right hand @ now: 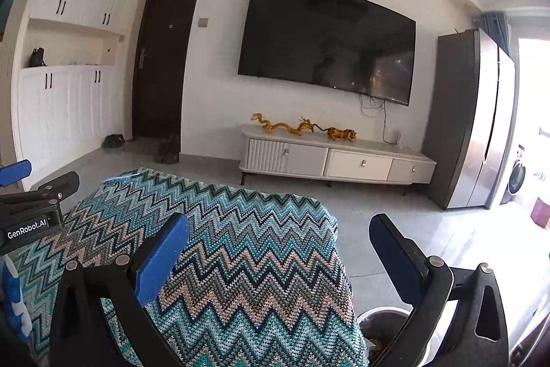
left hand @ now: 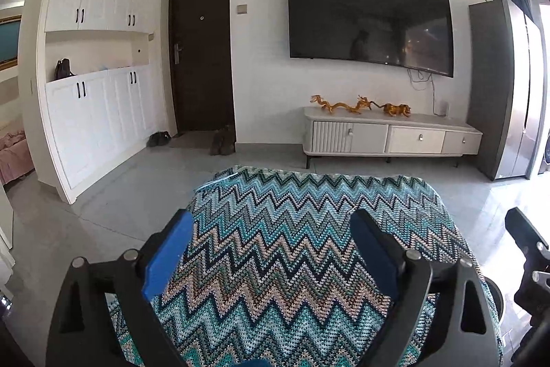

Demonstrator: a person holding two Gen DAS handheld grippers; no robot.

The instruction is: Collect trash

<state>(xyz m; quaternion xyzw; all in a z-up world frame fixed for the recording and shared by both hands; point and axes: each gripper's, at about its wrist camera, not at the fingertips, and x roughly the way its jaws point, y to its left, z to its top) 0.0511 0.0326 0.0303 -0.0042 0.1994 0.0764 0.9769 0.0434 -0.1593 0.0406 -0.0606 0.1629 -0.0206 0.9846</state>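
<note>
Left wrist view: left gripper [left hand: 271, 226] held above a table draped in a zigzag cloth [left hand: 292, 250], blue pads spread wide, nothing between them. No loose trash can be made out on the cloth from either camera. At the table's right edge, low in frame, a sliver of the trash bin [left hand: 496, 296] rim shows just beside the cloth, partly hidden behind the gripper's right finger. Further right, the black body of the right gripper [left hand: 526, 250] enters the frame.

Right wrist view: right gripper [right hand: 278, 229] also hangs with its fingers well apart and empty, straddling the table's right corner; its left pad is over the cloth [right hand: 220, 250], its right pad over bare floor. The bin [right hand: 385, 322] sits on the floor against the table's side, low between the fingers, white rim and dark liner, with some brownish contents dimly visible inside; too dark to identify. The gripper's right finger covers part of the rim. The left gripper [right hand: 34, 195] shows at the left edge.

Surroundings: wall-mounted TV [left hand: 369, 16], low TV cabinet [left hand: 392, 135] with golden dragon and tiger figurines [left hand: 361, 105], tall fridge [right hand: 474, 119], dark entry door [left hand: 202, 54], white cupboards [left hand: 96, 57], shoes [left hand: 158, 139] by the door.
</note>
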